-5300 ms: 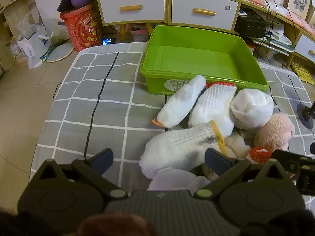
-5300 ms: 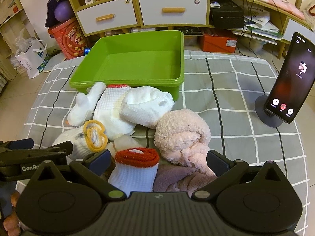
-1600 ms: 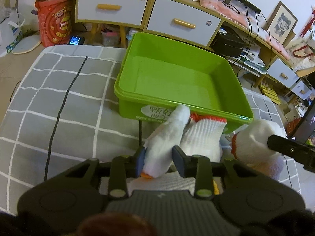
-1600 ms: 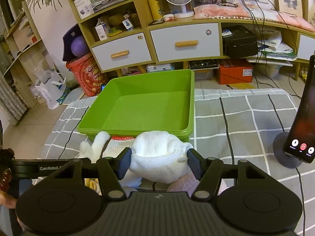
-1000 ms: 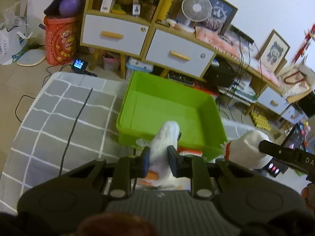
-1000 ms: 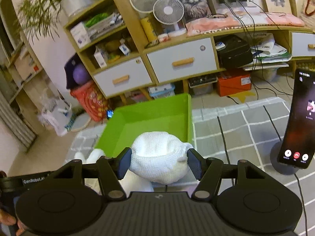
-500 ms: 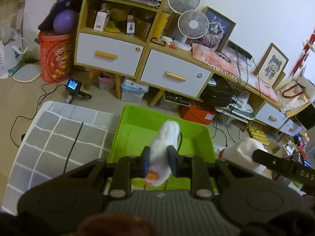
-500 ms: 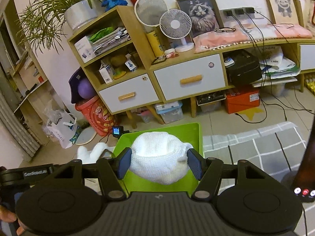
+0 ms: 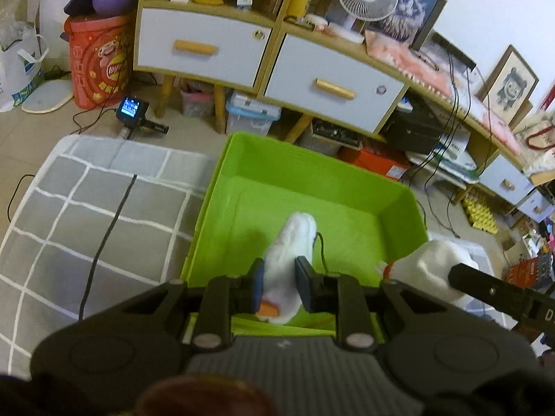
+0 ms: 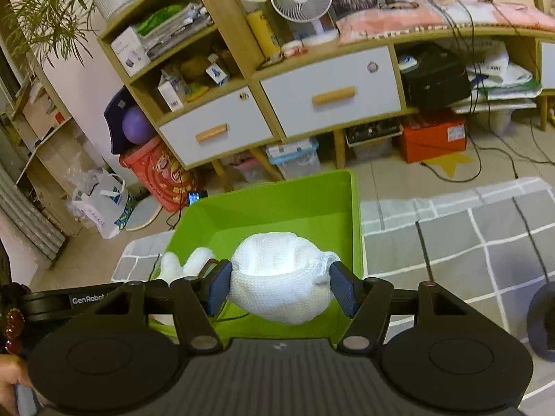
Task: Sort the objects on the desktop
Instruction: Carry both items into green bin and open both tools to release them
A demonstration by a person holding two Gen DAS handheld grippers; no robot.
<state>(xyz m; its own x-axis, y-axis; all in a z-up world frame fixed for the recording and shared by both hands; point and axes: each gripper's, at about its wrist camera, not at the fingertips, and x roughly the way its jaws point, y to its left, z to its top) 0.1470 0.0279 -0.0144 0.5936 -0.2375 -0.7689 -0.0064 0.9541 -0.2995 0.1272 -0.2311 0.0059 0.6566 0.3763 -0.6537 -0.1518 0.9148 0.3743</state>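
My left gripper [image 9: 279, 287] is shut on a long white sock [image 9: 290, 253] with an orange tip and holds it above the green bin [image 9: 312, 187]. My right gripper [image 10: 280, 289] is shut on a rolled white sock [image 10: 281, 277] and holds it over the near part of the same green bin [image 10: 277, 204]. The rolled sock and the right gripper also show at the right of the left wrist view [image 9: 433, 270]. The long sock shows at the left of the right wrist view [image 10: 184, 263]. The bin's floor is bare.
The bin stands on a grey checked cloth [image 9: 86, 225] with a black cable [image 9: 104, 239] across it. Beyond the table edge are a wooden cabinet with white drawers [image 9: 208, 48], a red snack bucket [image 9: 97, 62] and floor clutter. A phone stand base [image 10: 541, 322] sits at right.
Both grippers have tilted down and moved forward with their socks. The bin's inside now fills more of both views, and both socks hang over it.
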